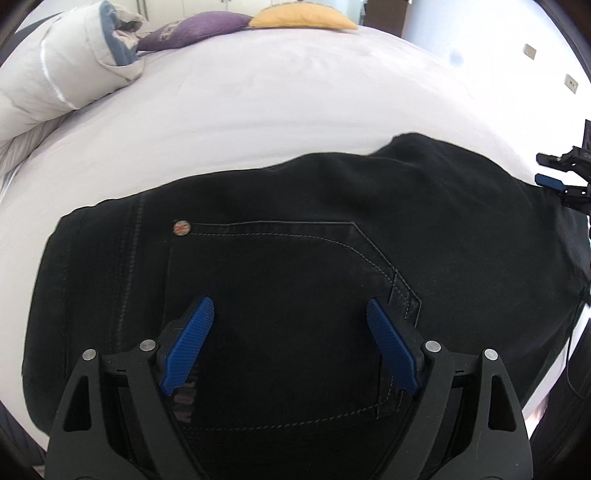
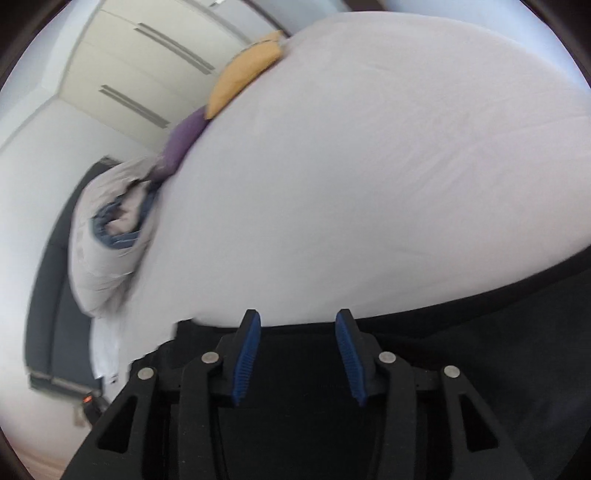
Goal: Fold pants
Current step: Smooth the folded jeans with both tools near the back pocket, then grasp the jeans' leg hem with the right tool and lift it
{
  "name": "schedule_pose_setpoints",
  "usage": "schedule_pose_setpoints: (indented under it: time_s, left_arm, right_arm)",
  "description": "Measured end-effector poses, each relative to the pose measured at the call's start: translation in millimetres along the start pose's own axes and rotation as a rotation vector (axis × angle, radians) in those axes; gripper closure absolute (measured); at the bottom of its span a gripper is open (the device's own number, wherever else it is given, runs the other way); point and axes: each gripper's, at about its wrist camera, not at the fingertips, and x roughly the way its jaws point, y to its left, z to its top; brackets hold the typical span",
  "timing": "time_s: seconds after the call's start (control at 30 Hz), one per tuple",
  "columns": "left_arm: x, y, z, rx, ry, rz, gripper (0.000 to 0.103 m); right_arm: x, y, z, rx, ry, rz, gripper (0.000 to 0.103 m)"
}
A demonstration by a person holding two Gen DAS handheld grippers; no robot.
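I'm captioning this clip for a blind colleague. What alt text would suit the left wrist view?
Black pants lie spread on a white bed, back pocket up, with the left gripper over the pocket, jaws wide open and holding nothing. A rolled duvet, purple cushion and yellow cushion sit at the far edge; the right gripper shows at the right.

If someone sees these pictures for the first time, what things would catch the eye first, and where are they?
The black pants draw the eye first: they lie spread over the near part of the white bed, pocket stitching and a metal rivet showing. Above them, the left gripper hangs with its blue pads wide apart and nothing between them. At the far edge of the bed lie a yellow cushion and a purple cushion, with a rolled duvet at far left.
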Motion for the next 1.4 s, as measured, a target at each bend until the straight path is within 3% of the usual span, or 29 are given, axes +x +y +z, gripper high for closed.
schedule_pose_setpoints:
  time_s: [0.03,0.1,0.17,0.23,0.33,0.43,0.53,0.6,0.7,0.77,0.83,0.93,1.1,1.2,1.4]
  left_arm:
    - [0,-2,1,-0.006,-0.003,-0.001,0.017]
    - [6,-7,1,-0.003,0.006,0.006,0.017]
    - [14,-12,1,0.006,0.019,0.025,0.016]
    - [19,-13,2,-0.009,0.018,0.018,0.015]
    - [22,-14,1,0.002,0.025,0.022,0.015]
    - [15,-2,-2,0.004,0.022,0.026,0.014]
    - [7,-3,-1,0.003,0.026,0.043,0.014]
    - [-6,-9,-3,0.006,0.006,0.039,0.014]
    - [-27,-31,3,0.033,-0.043,0.005,0.014]
    - [-37,-56,11,0.047,-0.083,-0.068,0.014]
    - [-36,-83,20,0.061,-0.093,-0.139,0.014]
    - [-27,-129,31,0.118,-0.084,-0.231,0.014]
    - [-15,-194,35,0.204,-0.068,-0.315,0.014]
    - [-3,-217,30,0.216,-0.015,-0.316,0.014]
    - [28,-216,25,0.201,0.044,-0.296,0.014]
  right_arm:
    - [12,21,-5,-0.038,0.047,0.069,0.045]
    - [43,59,-23,-0.119,0.138,0.141,0.042]
    - [72,75,-47,-0.123,0.237,0.139,0.042]
    - [80,64,-71,-0.049,0.286,0.148,0.042]
    - [44,21,-100,0.097,0.225,0.192,0.053]
    - [-8,-20,-122,0.199,0.17,0.183,0.053]
    - [-79,-66,-130,0.258,0.081,0.078,0.054]
    - [-135,-105,-133,0.357,-0.045,-0.009,0.054]
    - [-215,-144,-144,0.485,-0.256,-0.155,0.047]
    - [-247,-151,-154,0.513,-0.353,-0.114,0.032]
    - [-258,-156,-165,0.552,-0.402,-0.049,0.029]
    - [-245,-168,-177,0.618,-0.395,-0.018,0.029]
    - [-215,-187,-189,0.729,-0.444,0.113,0.028]
    - [-213,-195,-178,0.727,-0.469,0.137,0.028]
    - [-201,-193,-168,0.72,-0.523,0.189,0.028]
